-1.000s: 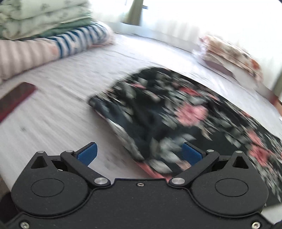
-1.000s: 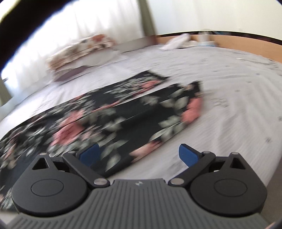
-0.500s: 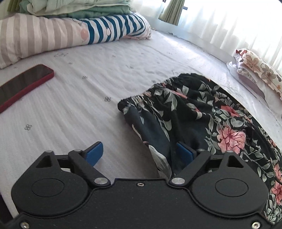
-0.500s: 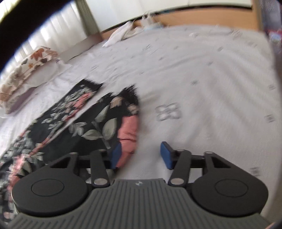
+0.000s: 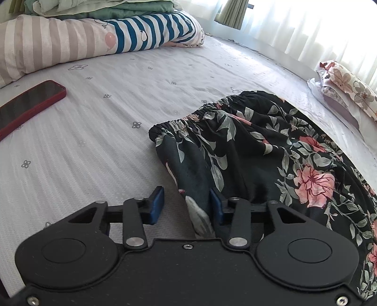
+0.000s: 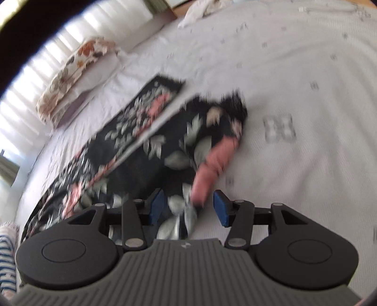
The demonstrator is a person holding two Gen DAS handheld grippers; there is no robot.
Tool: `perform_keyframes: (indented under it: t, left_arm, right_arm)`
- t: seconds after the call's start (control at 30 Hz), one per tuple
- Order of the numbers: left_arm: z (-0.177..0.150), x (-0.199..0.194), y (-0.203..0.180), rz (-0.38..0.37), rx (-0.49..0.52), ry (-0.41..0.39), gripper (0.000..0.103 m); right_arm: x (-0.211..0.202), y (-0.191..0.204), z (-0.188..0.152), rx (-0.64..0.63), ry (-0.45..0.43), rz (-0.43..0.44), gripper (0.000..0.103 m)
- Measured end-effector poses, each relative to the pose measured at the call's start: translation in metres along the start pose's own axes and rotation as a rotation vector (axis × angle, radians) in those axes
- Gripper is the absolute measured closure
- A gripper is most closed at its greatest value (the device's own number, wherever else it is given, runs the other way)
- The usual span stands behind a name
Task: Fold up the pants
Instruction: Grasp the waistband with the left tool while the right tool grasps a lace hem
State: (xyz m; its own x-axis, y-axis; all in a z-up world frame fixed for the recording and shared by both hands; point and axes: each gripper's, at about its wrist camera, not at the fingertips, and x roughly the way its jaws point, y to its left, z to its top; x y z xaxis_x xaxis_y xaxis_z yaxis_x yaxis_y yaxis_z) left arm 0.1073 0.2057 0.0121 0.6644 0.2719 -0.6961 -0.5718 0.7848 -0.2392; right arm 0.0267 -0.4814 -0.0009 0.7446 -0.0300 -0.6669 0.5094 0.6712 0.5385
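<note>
Black floral pants [image 5: 259,146] lie flat on the white bed sheet [image 5: 94,146], with the elastic waistband [image 5: 200,115] towards the left. My left gripper [image 5: 186,195] sits low at the waist's near corner. Its jaws are closing with a fold of the fabric between them; the right pad [image 5: 215,204] touches the cloth and a gap remains at the left pad. In the blurred right wrist view the pants [image 6: 150,131] end in two legs. My right gripper [image 6: 188,197] straddles the near leg's edge close to the hem [image 6: 226,110], half-wide, with a gap beside its right pad.
A red phone [image 5: 28,103] lies on the sheet at the left. Striped pillows [image 5: 70,44] under folded green bedding [image 5: 106,9] line the back. A floral pillow [image 5: 348,82] sits by the curtained window. A white cloth [image 6: 200,9] lies at the far edge of the bed.
Both grippers came down onto the near edge of the pants, left at the waist, right at the leg end. Their jaws narrowed from wide open, and fabric now lies between them.
</note>
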Motion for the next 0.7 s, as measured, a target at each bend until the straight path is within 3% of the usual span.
perform_keyframes:
  t: [0.1, 0.17, 0.3, 0.4, 0.47, 0.5, 0.6, 0.7]
  left_arm:
    - [0.001, 0.001, 0.000, 0.010, 0.005, -0.002, 0.071]
    - [0.003, 0.003, 0.000, 0.022, 0.007, 0.002, 0.079]
    - [0.009, 0.002, -0.002, 0.032, 0.008, -0.001, 0.081]
    - [0.013, 0.002, -0.004, 0.055, 0.023, -0.013, 0.084]
    - [0.014, 0.003, -0.004, 0.069, 0.031, -0.020, 0.084]
    - [0.015, 0.004, -0.005, 0.075, 0.032, -0.021, 0.084]
    - [0.014, 0.008, -0.005, 0.079, 0.024, -0.010, 0.084]
    - [0.010, 0.010, -0.007, 0.073, 0.019, -0.003, 0.082]
  right_arm:
    - [0.000, -0.004, -0.012, -0.002, 0.036, 0.042, 0.047]
    - [0.008, -0.004, -0.009, -0.009, 0.008, 0.045, 0.046]
    - [0.035, -0.015, 0.016, 0.131, -0.046, 0.125, 0.052]
    - [0.039, -0.015, 0.030, 0.120, -0.168, -0.002, 0.055]
    - [0.035, -0.013, 0.037, 0.080, -0.240, -0.093, 0.063]
    - [0.027, -0.020, 0.042, 0.095, -0.280, -0.075, 0.065]
    - [0.018, -0.029, 0.044, 0.120, -0.310, -0.039, 0.068]
    - [0.018, -0.035, 0.046, 0.097, -0.266, -0.123, 0.068]
